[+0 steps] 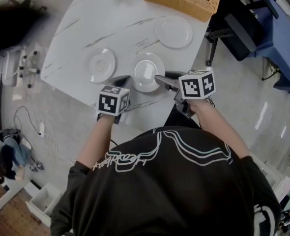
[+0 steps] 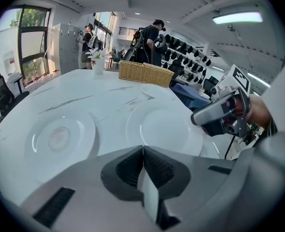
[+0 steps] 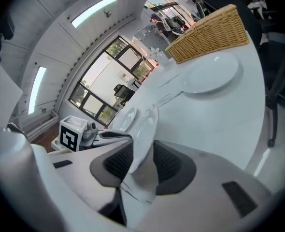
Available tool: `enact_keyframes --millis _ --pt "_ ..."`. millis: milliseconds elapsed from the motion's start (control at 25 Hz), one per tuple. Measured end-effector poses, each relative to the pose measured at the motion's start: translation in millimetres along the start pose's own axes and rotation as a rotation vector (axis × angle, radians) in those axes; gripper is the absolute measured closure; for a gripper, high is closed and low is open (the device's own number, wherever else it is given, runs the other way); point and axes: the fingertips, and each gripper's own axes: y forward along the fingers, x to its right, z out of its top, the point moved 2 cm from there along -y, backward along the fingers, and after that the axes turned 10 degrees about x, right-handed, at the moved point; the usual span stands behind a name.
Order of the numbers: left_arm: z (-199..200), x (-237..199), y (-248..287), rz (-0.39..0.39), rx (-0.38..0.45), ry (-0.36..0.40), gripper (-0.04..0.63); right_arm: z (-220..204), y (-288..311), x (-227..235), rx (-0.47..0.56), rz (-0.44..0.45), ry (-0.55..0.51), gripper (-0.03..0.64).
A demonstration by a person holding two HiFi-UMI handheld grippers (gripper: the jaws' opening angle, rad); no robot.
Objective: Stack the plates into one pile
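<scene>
The top edge is cutting off the far basket (image 1: 184,0). The left gripper (image 1: 127,80) and right gripper (image 1: 159,77) are covering the near rim of the middle plate (image 1: 146,68), and the shirt (image 1: 174,181) is hiding the near corner of the table (image 1: 86,33).

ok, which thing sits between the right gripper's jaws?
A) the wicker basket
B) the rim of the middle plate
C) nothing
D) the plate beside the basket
B: in the right gripper view, the right gripper has the near rim of the middle plate between its jaws, with both pads against it.
</scene>
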Motion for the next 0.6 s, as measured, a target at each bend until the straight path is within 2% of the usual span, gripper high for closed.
enact_keyframes --millis 160,360,600 --pt "0.1 -0.5 -0.6 0.01 -0.008 -0.011 0.571 3.4 1.7 3.1 0.002 -0.032 0.039 0.534" --pt "0.3 -2.1 -1.9 0.003 0.001 -0.014 0.569 10.9 2.4 3.3 0.022 0.008 0.161 0.557" --pt "7.6 -8.2 -8.7 0.008 0.04 -0.054 0.569 25.9 -1.6 6.2 0.063 0.028 0.238 0.574"
